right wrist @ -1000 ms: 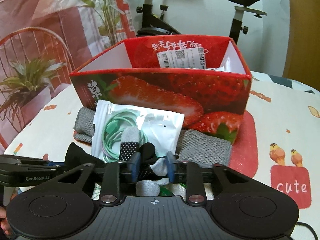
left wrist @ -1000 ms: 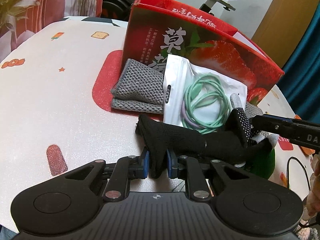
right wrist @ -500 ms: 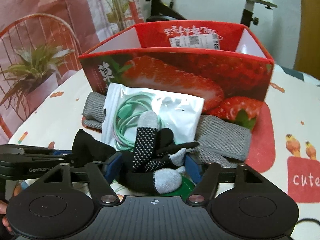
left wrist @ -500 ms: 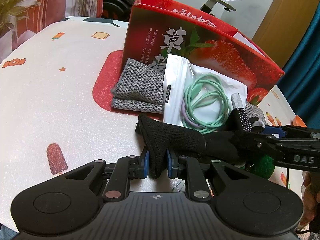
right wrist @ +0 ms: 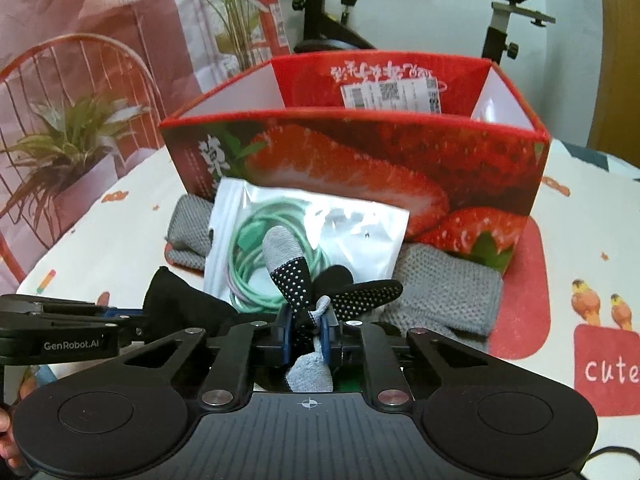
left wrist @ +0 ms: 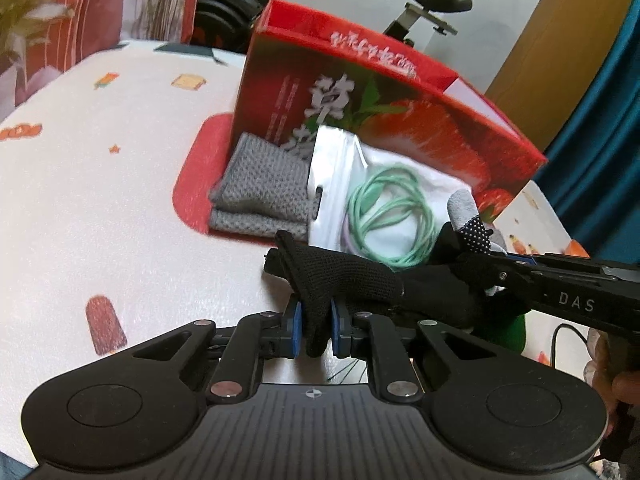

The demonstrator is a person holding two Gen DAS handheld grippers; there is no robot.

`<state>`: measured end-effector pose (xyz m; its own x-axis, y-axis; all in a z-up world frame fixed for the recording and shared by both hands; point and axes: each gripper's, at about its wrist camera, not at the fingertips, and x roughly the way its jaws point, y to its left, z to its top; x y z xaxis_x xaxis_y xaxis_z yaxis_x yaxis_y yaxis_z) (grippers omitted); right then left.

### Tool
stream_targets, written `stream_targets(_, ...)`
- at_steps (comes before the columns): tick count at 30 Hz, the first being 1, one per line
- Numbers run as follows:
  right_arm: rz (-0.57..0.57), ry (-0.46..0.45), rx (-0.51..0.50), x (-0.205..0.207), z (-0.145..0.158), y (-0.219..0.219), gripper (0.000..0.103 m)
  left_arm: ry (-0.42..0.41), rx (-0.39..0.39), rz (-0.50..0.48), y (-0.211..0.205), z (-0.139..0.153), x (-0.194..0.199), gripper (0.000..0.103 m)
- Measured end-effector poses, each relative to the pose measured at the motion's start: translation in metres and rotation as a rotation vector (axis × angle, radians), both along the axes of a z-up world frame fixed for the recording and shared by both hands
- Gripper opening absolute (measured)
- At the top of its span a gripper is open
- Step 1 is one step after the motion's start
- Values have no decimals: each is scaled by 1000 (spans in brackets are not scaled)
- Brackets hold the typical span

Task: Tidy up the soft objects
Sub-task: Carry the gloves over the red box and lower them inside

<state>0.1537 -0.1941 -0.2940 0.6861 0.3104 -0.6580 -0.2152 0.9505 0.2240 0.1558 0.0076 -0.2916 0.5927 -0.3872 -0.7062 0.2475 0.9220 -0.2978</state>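
Glove (left wrist: 360, 280), black and limp, hangs stretched just above the table (left wrist: 100, 220), cuff pinched in the closed left tongs (left wrist: 316, 328) and fingers in the closed right tongs (right wrist: 306, 334); next, probably, folding it or lifting it into the box (right wrist: 360, 152) ahead.

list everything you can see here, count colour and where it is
glove: 1, black with grey fingertips and white dots, stretched between both grippers in front of the pouch
pouch: 1, clear and white, holding a green coiled cable, leaning on the box front over the grey cloth
grey cloth: 1 seen, grey knit, folded, at the foot of the box
box: 1, red with strawberry print, open top, on the table
table: 1, white cover with small cartoon prints
exercise bike: 1, black, behind the box
plant: 1, green, beyond the table edge
left gripper: 1, black, shut on the glove's cuff end
right gripper: 1, black, shut on the glove's fingers
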Motion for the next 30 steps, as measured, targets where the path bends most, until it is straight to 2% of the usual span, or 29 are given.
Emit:
stream_targets(8,-1,-68,21,-1,23,-5,12,-78,6,-13,-3,27,-2,15)
stream_targets(14,-1,-140,27,4,52,-11,12,-172,3,-21,-5,64,5,15)
stream_targets(21,2,-244,25,24,96,-20,12,-284,-11,-23,-14,110,30,15)
stream_targets(27,7,-310,-26,56,124,-23,12,-311,-28,-8,-24,130,64,15)
stream_targets(30,5,-320,-53,76,129,-24,12,-278,-33,-5,-27,128,82,15)
